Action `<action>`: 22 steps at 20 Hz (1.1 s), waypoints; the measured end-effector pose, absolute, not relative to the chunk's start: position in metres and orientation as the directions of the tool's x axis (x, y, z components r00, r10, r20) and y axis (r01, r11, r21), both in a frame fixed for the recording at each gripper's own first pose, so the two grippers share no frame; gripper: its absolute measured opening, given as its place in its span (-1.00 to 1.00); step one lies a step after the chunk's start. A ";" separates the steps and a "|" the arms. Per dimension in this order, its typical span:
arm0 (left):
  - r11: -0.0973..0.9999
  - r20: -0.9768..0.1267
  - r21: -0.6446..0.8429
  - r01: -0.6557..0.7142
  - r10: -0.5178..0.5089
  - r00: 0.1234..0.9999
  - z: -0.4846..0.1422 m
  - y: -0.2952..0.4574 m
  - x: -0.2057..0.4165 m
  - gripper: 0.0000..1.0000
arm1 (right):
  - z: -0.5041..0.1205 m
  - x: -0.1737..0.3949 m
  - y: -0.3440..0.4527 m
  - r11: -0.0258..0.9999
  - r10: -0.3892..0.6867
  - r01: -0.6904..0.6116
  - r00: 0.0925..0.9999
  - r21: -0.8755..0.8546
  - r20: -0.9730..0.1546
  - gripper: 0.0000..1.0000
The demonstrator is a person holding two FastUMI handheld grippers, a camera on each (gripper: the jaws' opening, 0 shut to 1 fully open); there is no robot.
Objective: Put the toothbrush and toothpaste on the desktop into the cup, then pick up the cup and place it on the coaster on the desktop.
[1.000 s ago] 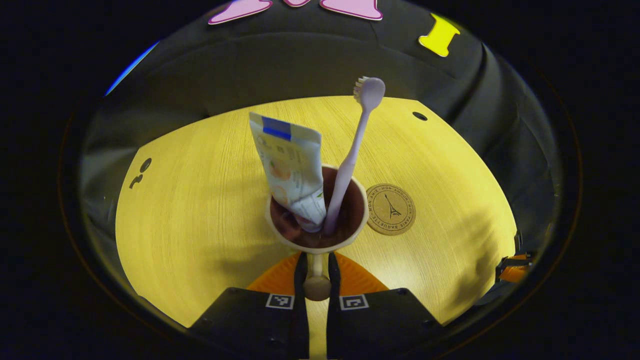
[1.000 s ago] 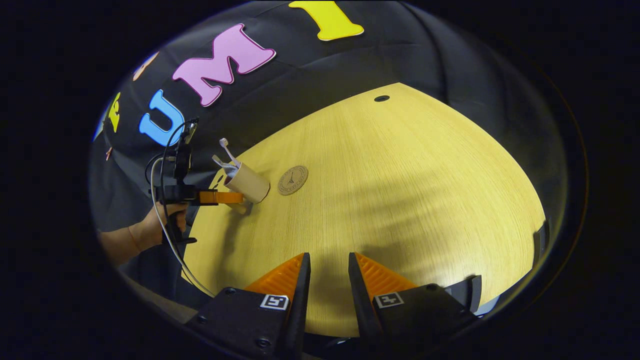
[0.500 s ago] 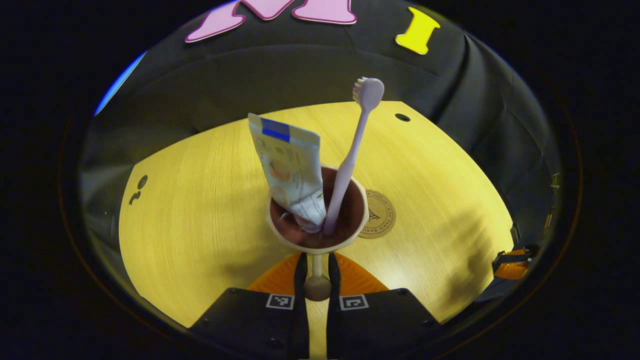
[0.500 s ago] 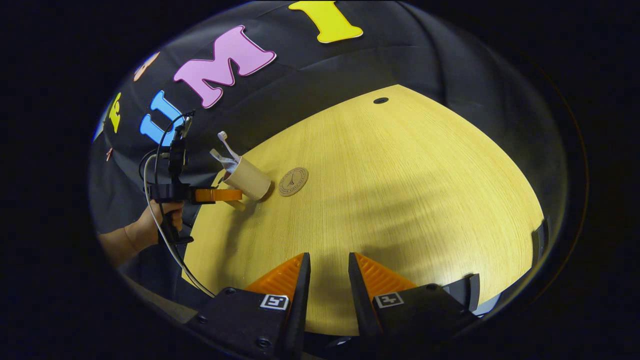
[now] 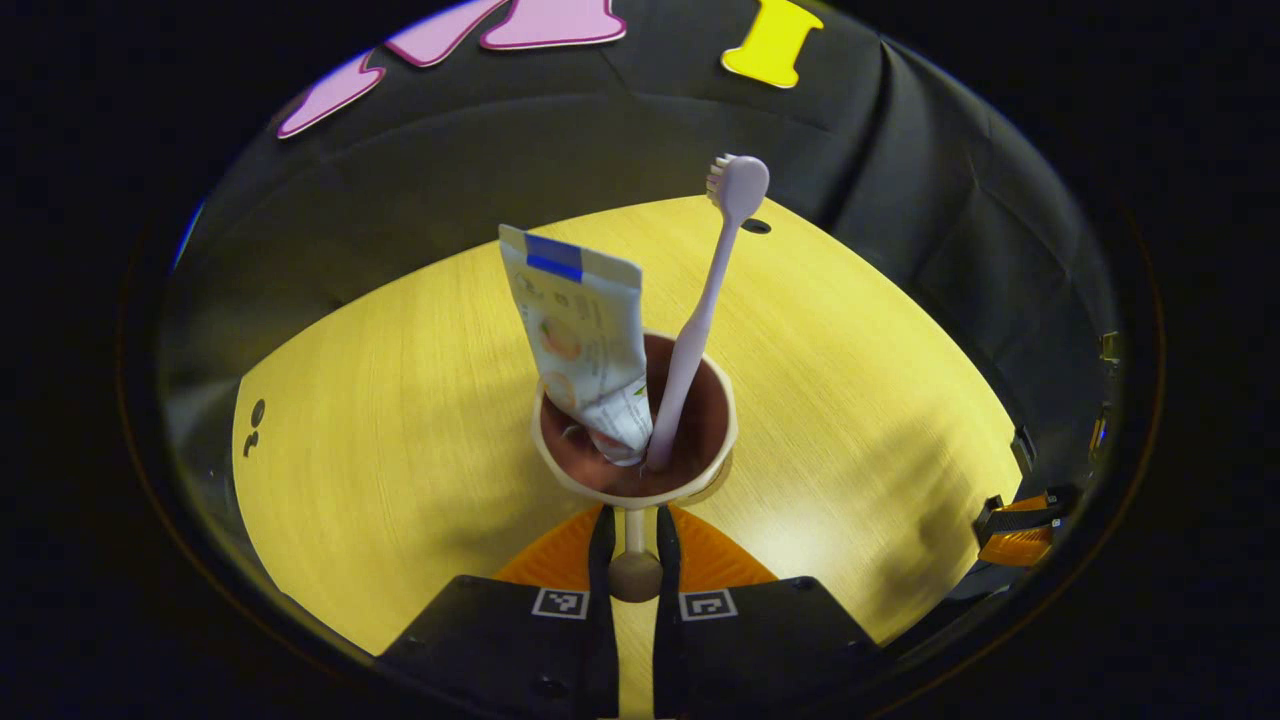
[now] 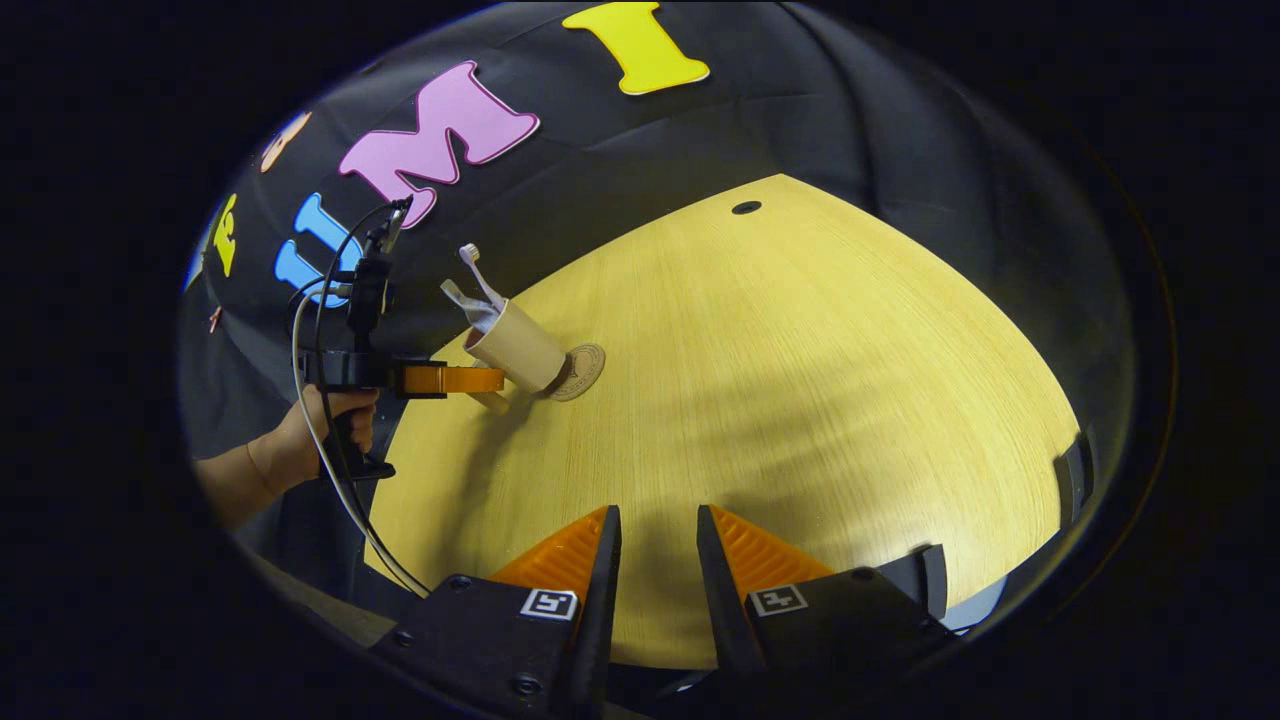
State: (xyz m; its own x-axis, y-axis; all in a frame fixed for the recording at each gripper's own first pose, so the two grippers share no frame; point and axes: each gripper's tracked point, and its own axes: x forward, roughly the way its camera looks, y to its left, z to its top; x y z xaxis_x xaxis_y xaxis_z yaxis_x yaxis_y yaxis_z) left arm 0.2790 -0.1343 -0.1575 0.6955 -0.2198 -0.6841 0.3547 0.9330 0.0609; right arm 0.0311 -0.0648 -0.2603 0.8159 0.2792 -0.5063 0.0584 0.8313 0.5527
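Note:
A beige cup (image 5: 636,478) with a dark inside holds a white toothpaste tube (image 5: 585,340) and a pale lilac toothbrush (image 5: 700,320), both standing up out of it. My left gripper (image 5: 634,535) is shut on the cup's handle. In the right gripper view the cup (image 6: 520,345) hangs tilted from the left gripper (image 6: 450,380), its base over the left part of the round cork coaster (image 6: 585,365). Whether the base touches the coaster I cannot tell. My right gripper (image 6: 655,525) is over the table's near edge, open a little, with nothing in it.
The yellow wooden table (image 6: 800,380) has a dark cable hole (image 6: 745,207) near its far edge. A person's hand (image 6: 300,450) holds the left gripper, with a cable hanging from it. The right gripper (image 5: 1020,520) sits at the table's right edge in the left gripper view.
The left gripper has carried the cup to the right, from beside the coaster to over it. In the left gripper view the coaster has slid behind the cup. The right gripper has stayed still.

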 end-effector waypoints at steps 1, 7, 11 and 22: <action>0.930 -0.688 0.065 0.362 -0.221 0.691 -0.159 -0.138 0.280 -0.63 | -0.261 0.030 -0.066 0.830 0.276 0.064 0.816 0.553 -0.508 -0.06; 0.920 -0.698 0.075 0.384 -0.227 0.679 -0.166 -0.151 0.284 -0.54 | -0.262 0.028 -0.072 0.827 0.258 0.084 0.822 0.556 -0.508 -0.05; 0.916 -0.703 0.088 0.391 -0.221 0.676 -0.169 -0.155 0.287 -0.64 | -0.264 0.026 -0.074 0.824 0.255 0.091 0.822 0.559 -0.510 -0.06; 0.912 -0.705 0.128 0.390 -0.193 0.682 -0.175 -0.156 0.289 -0.51 | -0.267 0.025 -0.073 0.823 0.254 0.097 0.819 0.560 -0.515 -0.05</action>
State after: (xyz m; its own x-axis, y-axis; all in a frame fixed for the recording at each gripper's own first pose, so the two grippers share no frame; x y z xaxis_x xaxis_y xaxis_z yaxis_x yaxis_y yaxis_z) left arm 0.2888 -0.1563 -0.1746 0.6823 -0.1927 -0.7052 0.3898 0.9120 0.1280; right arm 0.0247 -0.0733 -0.2674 0.8190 0.2541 -0.5145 0.0968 0.8226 0.5603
